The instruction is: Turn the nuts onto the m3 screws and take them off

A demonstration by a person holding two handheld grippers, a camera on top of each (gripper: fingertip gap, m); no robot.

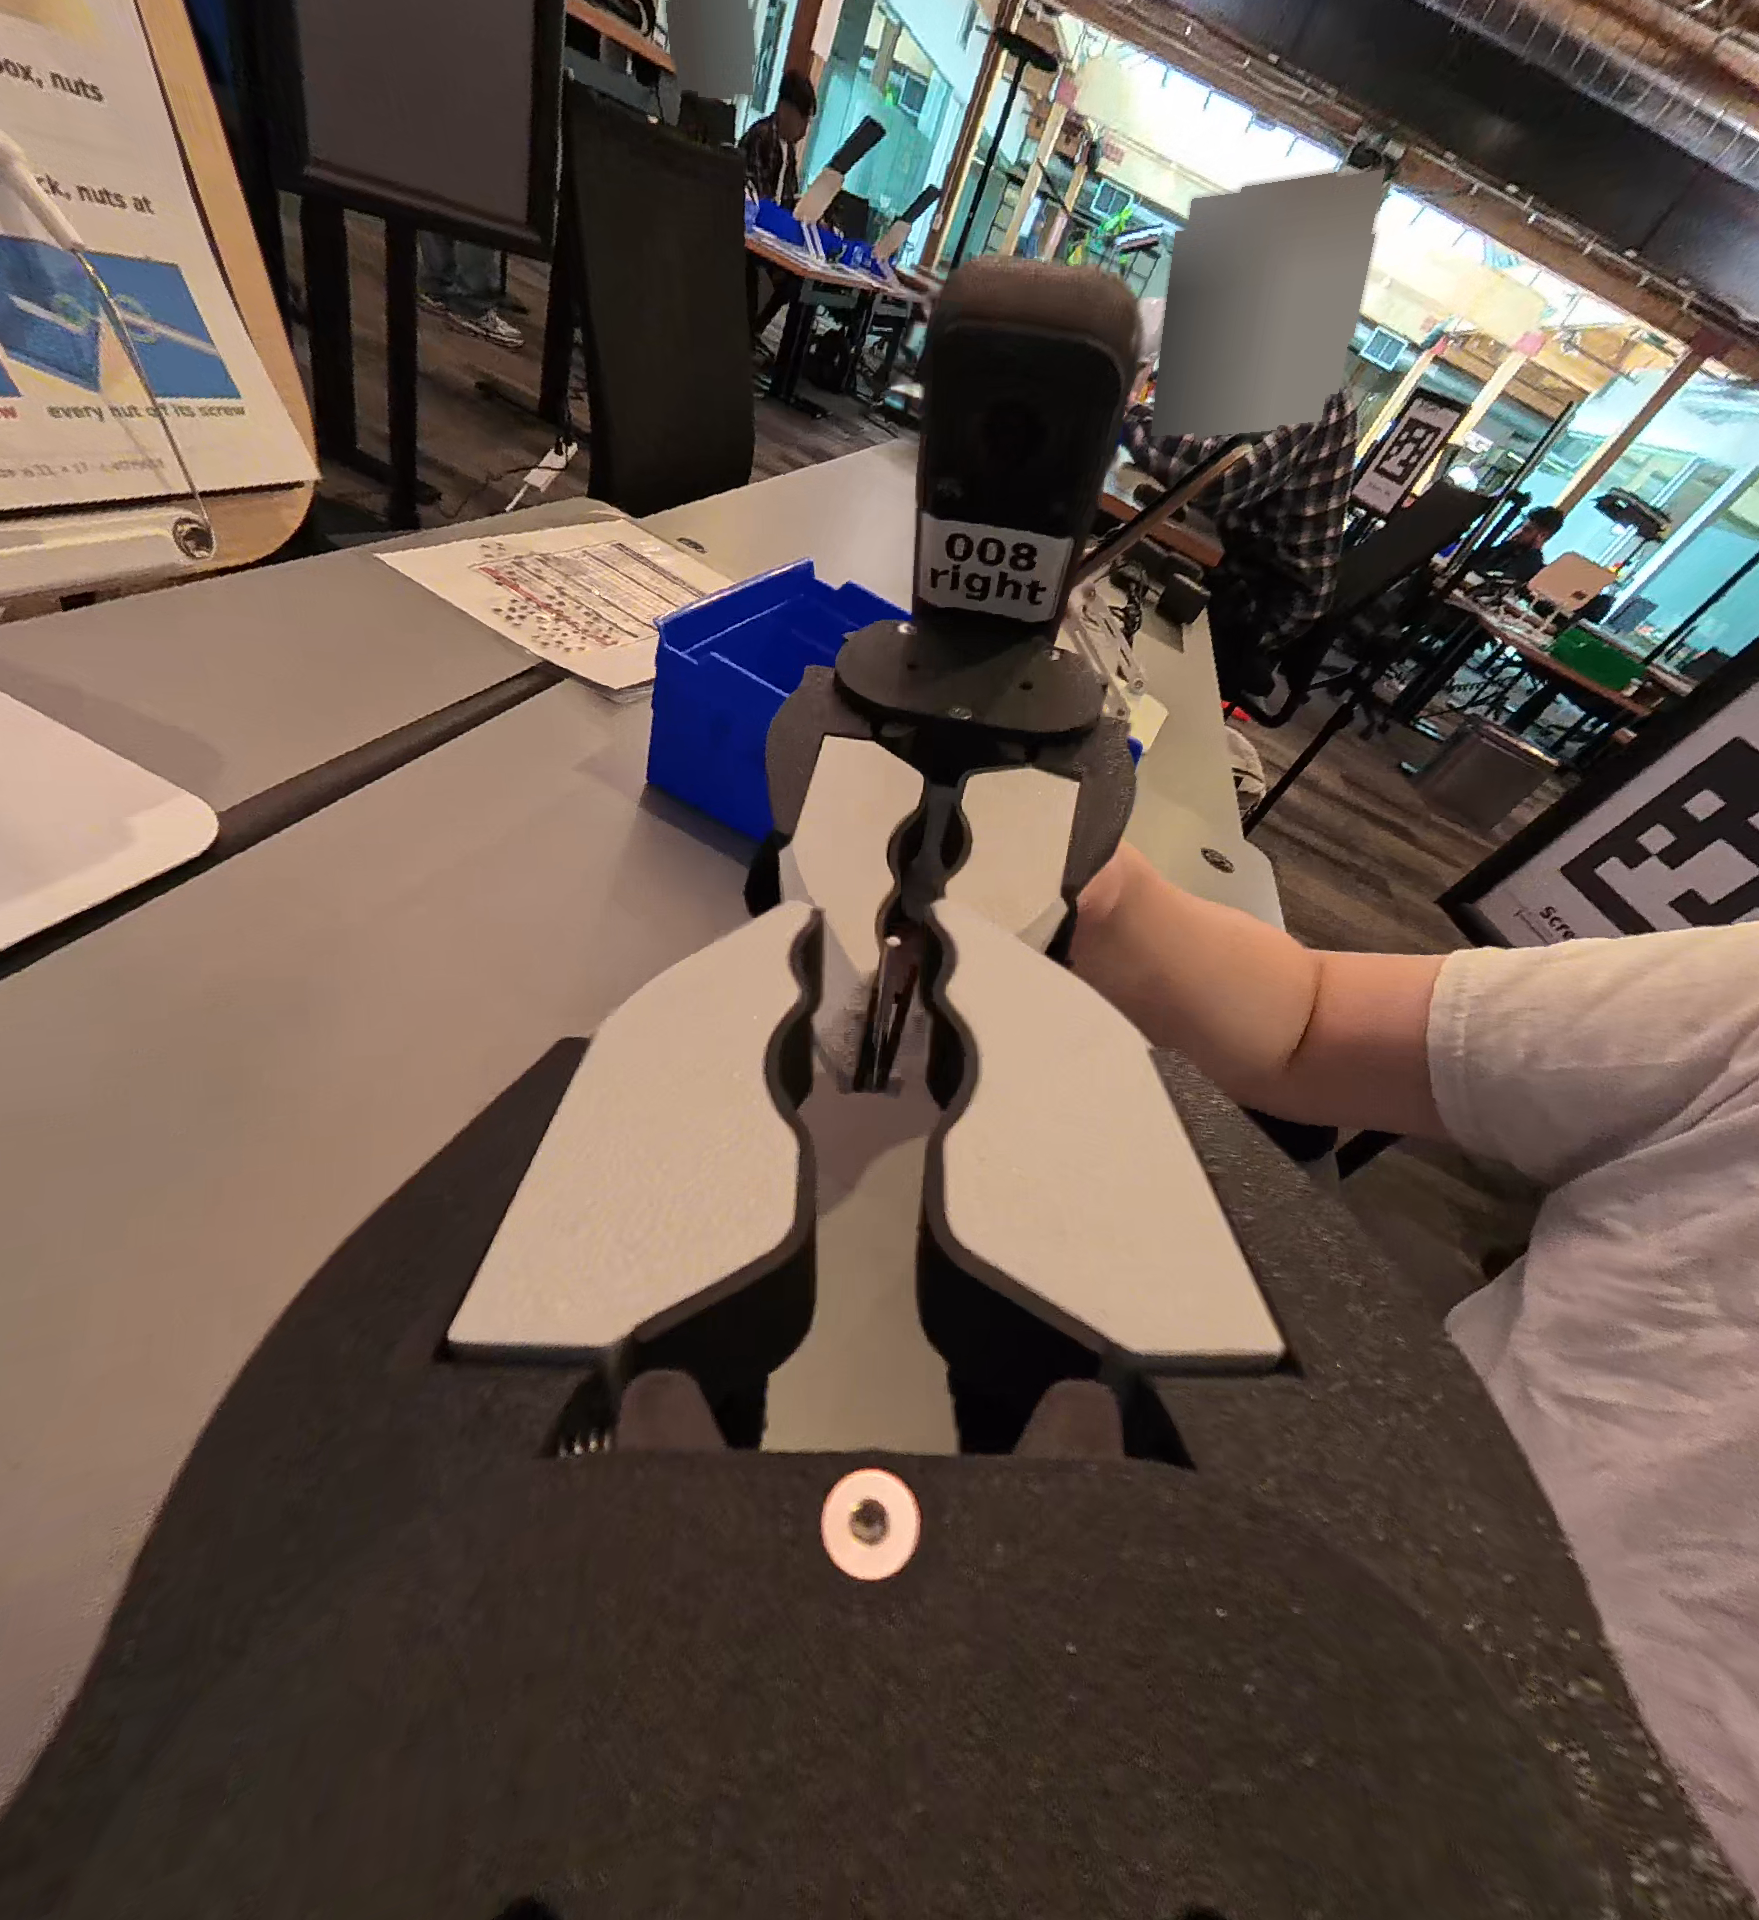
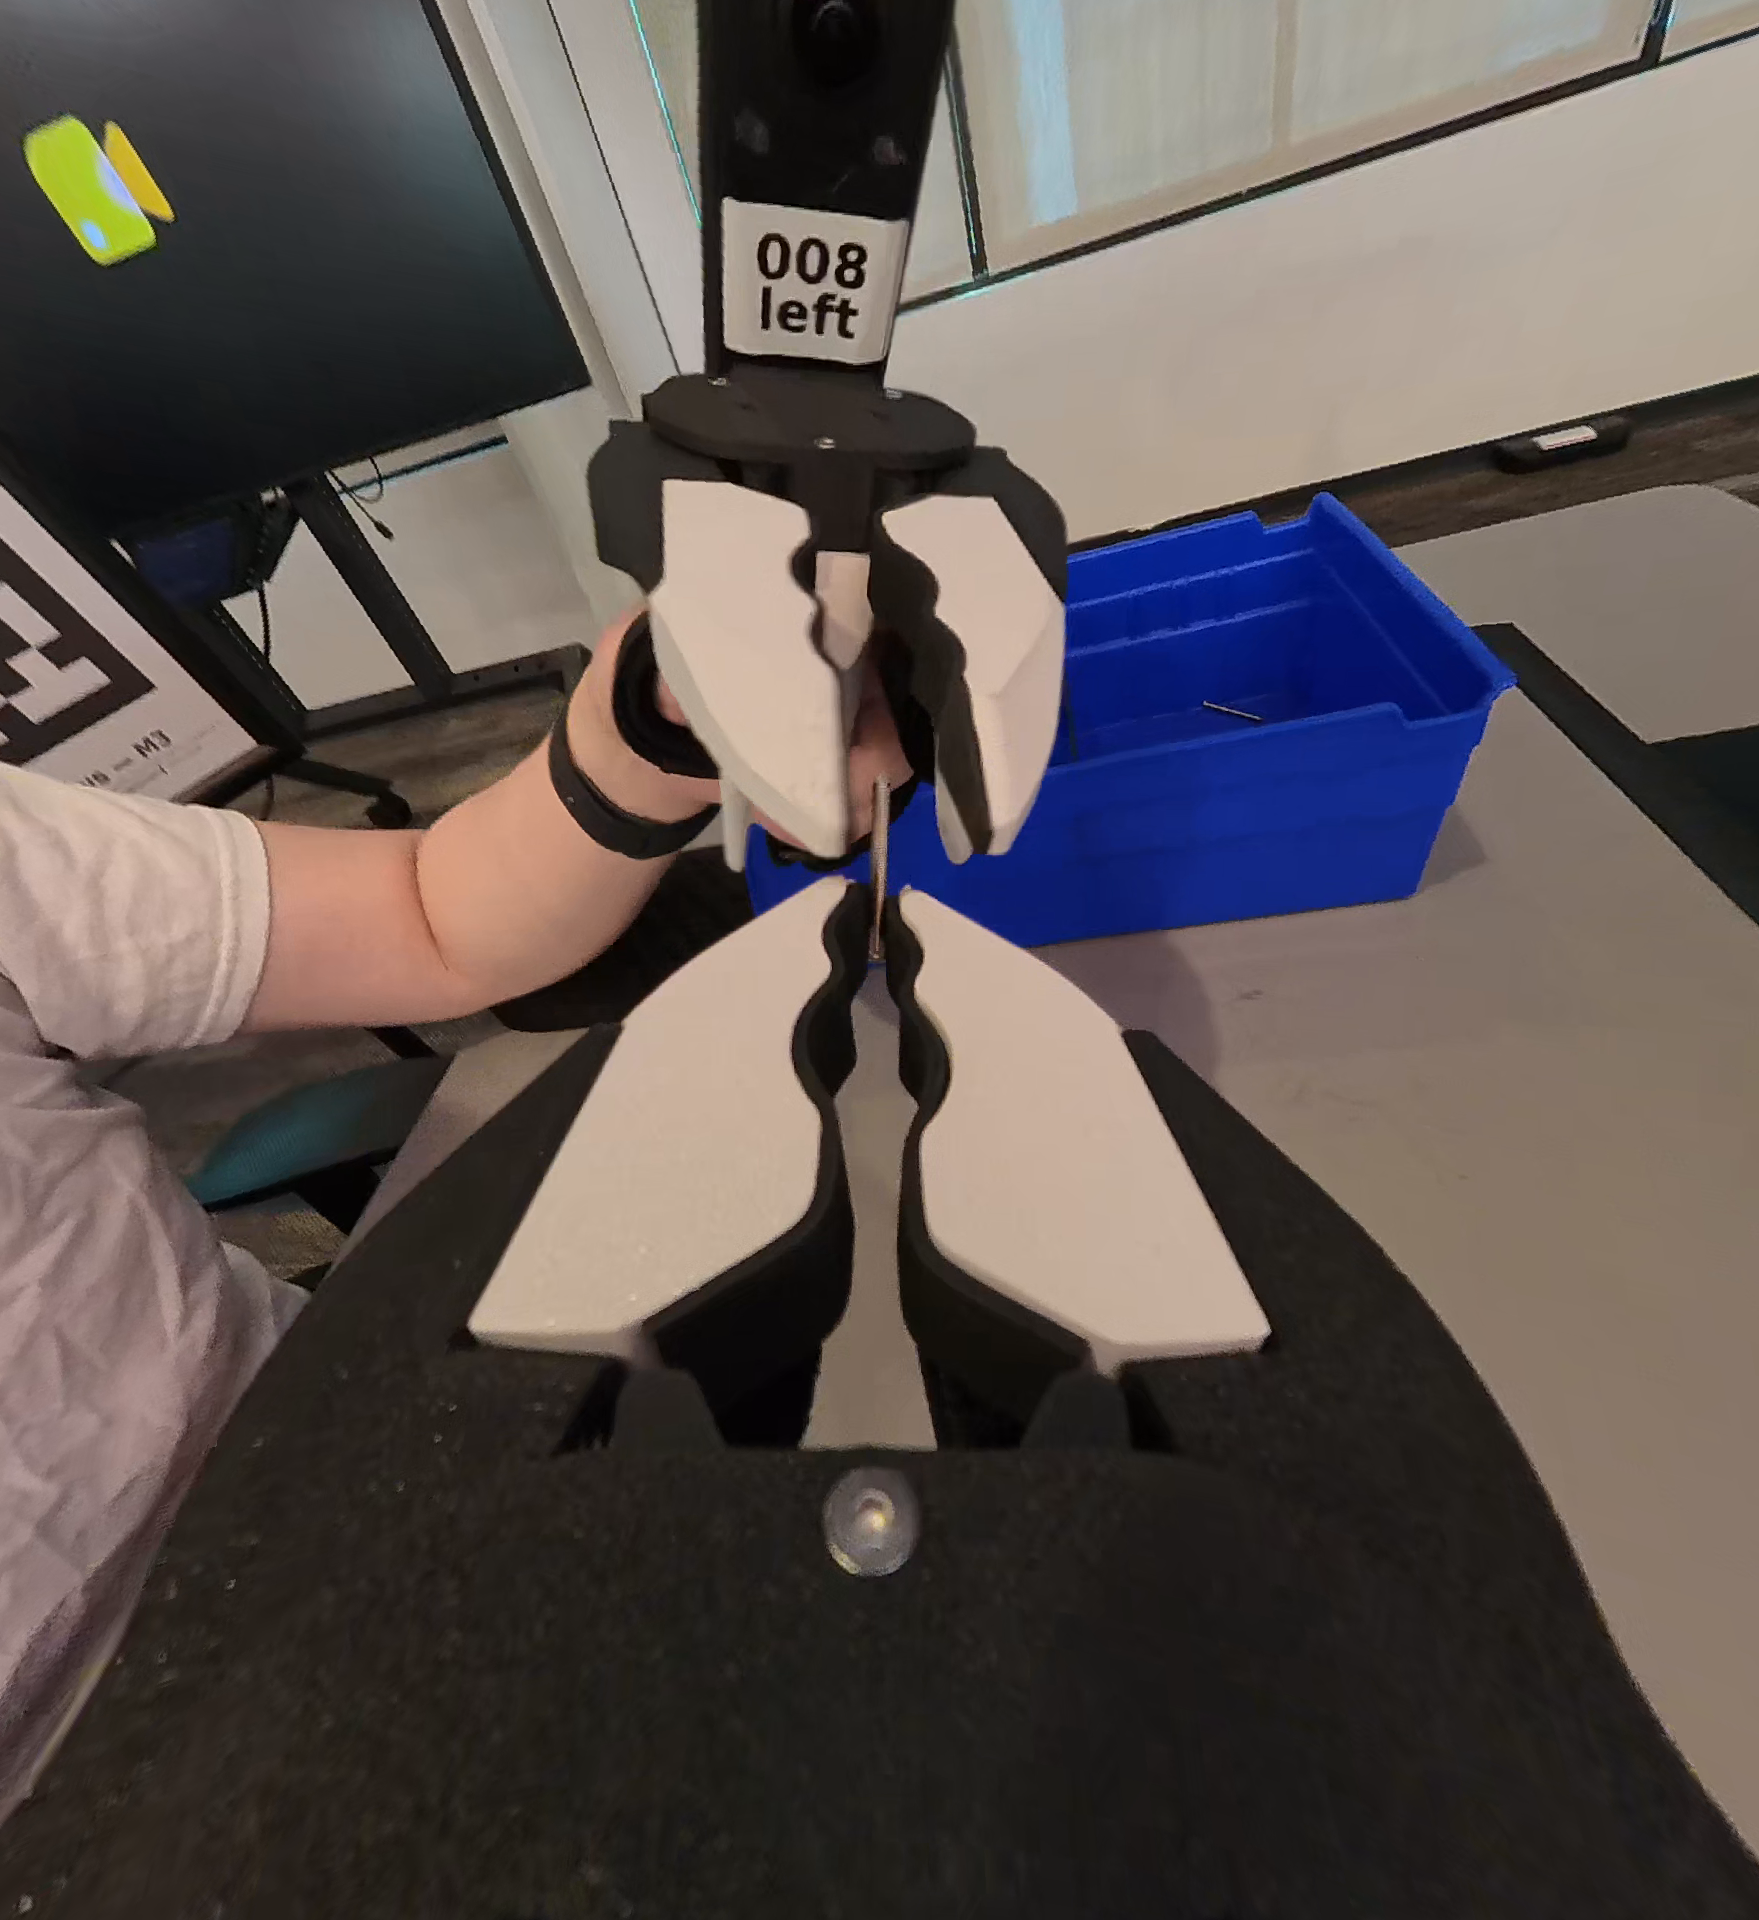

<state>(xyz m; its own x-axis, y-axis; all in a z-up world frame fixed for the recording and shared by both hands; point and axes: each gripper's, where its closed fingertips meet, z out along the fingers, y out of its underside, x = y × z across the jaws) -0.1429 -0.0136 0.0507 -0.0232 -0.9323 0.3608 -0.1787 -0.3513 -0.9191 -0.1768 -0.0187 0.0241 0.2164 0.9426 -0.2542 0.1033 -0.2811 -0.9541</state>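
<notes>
Right gripper point(image 2: 873, 914) tips nipping screw point(image 2: 879, 862), left gripper point(image 1: 875, 935) likewise (tip to tip), blue bin point(image 2: 1270, 821) behind.

You are working over the table point(image 2: 1477, 1091): your left gripper point(image 2: 906, 842) and right gripper point(image 2: 870, 914) are meeting tip to tip, a screw point(image 2: 880, 862) standing between them; behind them the bin point(image 2: 1270, 831) is sitting, holding another screw point(image 2: 1230, 710).
</notes>
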